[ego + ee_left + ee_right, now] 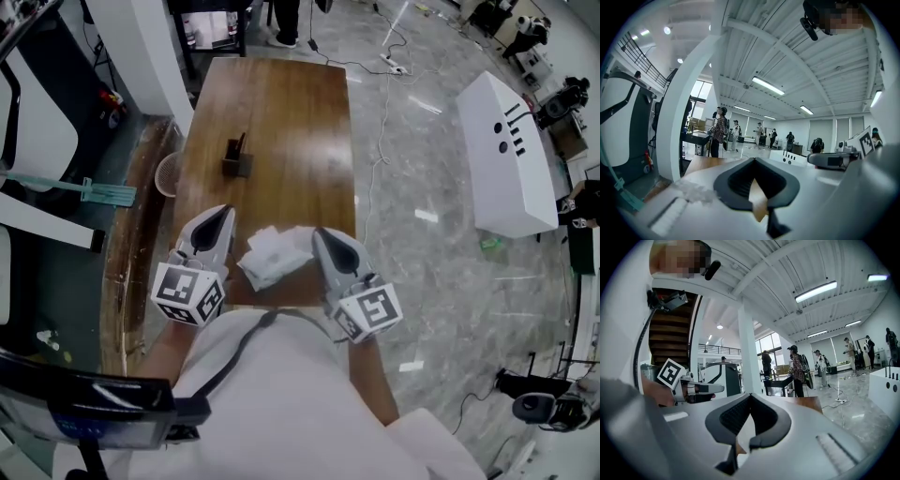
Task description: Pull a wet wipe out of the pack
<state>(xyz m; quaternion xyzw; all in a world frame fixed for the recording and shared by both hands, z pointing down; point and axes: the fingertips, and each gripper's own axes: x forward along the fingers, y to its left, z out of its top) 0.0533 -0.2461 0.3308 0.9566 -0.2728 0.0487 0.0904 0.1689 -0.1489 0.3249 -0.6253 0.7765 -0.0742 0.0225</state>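
A crumpled white wet wipe and its pack [272,255] lie at the near edge of the wooden table [281,103], between my two grippers. My left gripper [225,212] hangs just left of the bundle and my right gripper [318,233] just right of it, its tip close to the white edge. Both point forward over the table. In the left gripper view the left gripper [753,159] has its tips together with nothing between them. In the right gripper view the right gripper [749,395] also has its tips meeting, with white and brown showing through the gap behind them.
A small dark holder [237,159] stands mid-table. A round pale bin [167,174] sits by the table's left side. A long white cabinet [506,155] stands on the shiny floor to the right, with cables nearby. Several people stand far across the hall [799,369].
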